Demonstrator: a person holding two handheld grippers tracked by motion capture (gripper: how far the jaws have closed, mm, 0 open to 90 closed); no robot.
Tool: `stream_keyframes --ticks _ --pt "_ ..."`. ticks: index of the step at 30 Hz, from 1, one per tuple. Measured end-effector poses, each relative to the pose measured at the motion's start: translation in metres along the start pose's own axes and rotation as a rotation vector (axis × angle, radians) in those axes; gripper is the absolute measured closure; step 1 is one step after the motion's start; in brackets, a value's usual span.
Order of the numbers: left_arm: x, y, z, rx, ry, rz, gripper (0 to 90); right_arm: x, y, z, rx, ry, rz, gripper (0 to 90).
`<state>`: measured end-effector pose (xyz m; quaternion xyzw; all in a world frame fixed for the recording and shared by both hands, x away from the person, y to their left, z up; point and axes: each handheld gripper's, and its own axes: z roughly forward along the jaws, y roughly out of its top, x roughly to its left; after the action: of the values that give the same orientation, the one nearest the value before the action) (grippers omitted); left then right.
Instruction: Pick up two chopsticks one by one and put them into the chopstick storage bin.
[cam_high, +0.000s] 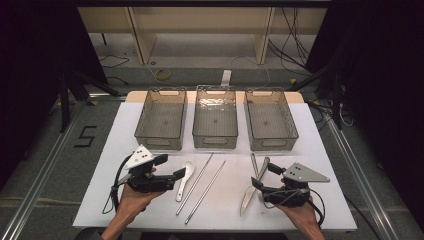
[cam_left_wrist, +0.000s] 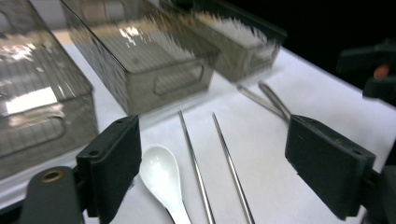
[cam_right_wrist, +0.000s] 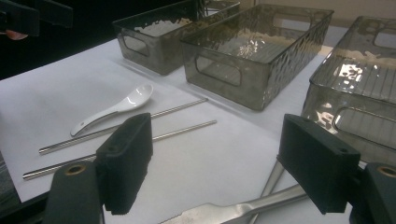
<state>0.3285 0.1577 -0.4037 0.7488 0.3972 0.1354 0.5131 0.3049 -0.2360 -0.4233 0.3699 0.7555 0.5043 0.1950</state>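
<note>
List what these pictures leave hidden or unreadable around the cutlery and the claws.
- Knife blade: cut by the bottom edge in the right gripper view.
- Second metal utensil: its working end lies behind the right claw in the high view, so fork or spoon is unclear.
- White spoon handle: cut off at the bottom edge in the left gripper view.

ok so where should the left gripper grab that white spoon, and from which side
Probably the handle, from straight above. The white spoon lies flat beside the two metal chopsticks, bowl toward the bins, handle toward the person. The handle is narrow enough for the jaws to straddle; the bowl is wide and rounded and may slip. The left gripper, open, is already near it. Mind the nearer chopstick close alongside.
</note>
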Motion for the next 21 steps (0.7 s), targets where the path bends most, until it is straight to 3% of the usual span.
stream_keyframes --ticks 4,7,13,16,17,18,21 --pt "-0.009 0.006 0.017 0.15 0.024 0.034 22.5 -0.001 0.0 0.0 0.009 -0.013 -0.002 26.9" --pt "-0.015 0.011 0.033 0.269 0.045 0.063 30.2 -0.001 0.0 0.001 0.026 -0.012 -0.002 26.9" --pt "-0.021 0.017 0.061 0.436 0.036 0.081 39.3 0.001 -0.001 0.004 0.049 0.0 -0.014 26.9" --pt "-0.025 0.016 0.076 0.534 0.061 0.108 46.8 0.001 -0.001 0.005 0.06 0.005 -0.016 26.9" --pt "-0.025 0.016 0.076 0.534 0.061 0.108 49.3 0.001 -0.001 0.005 0.061 0.006 -0.015 26.9" --pt "-0.024 0.015 0.079 0.549 0.046 0.095 50.8 0.001 -0.001 0.005 0.061 0.012 -0.017 26.9" --pt "-0.023 0.01 0.087 0.611 0.054 0.106 53.9 0.003 -0.001 0.006 0.067 0.023 -0.024 27.0"
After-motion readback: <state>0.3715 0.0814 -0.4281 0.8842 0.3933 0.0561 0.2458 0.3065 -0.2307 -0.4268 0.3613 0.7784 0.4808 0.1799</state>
